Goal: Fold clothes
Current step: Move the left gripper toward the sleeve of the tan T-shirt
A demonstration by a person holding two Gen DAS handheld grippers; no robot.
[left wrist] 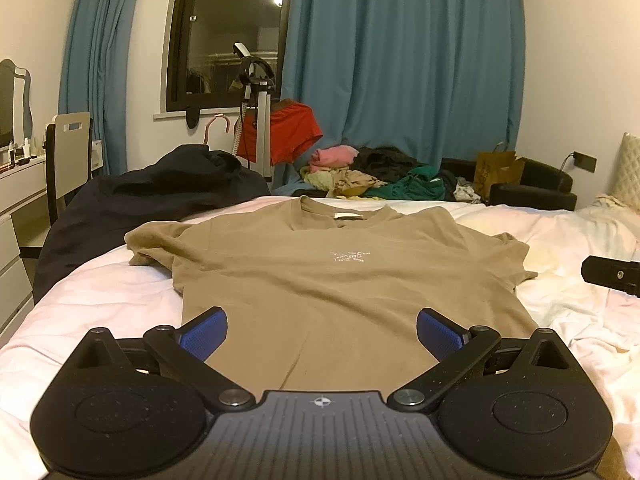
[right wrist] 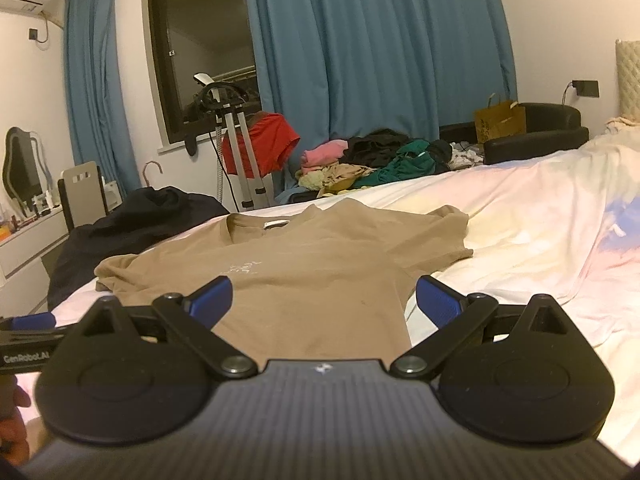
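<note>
A tan T-shirt (left wrist: pixel 320 276) lies spread flat, front up, on the white bed (left wrist: pixel 100 304), collar at the far end. It also shows in the right wrist view (right wrist: pixel 312 276). My left gripper (left wrist: pixel 322 334) is open and empty, just above the shirt's near hem. My right gripper (right wrist: pixel 324 304) is open and empty, over the shirt's near right part. The right gripper's tip (left wrist: pixel 612 274) shows at the right edge of the left wrist view. The left gripper (right wrist: pixel 28 328) shows at the left edge of the right wrist view.
A dark garment (left wrist: pixel 160 188) lies heaped at the bed's far left corner. A pile of mixed clothes (left wrist: pixel 372 176) sits beyond the far edge. A garment steamer stand (left wrist: pixel 256 120), a red garment (left wrist: pixel 292 128), a black armchair (left wrist: pixel 536 184) and a chair (left wrist: pixel 68 152) stand around.
</note>
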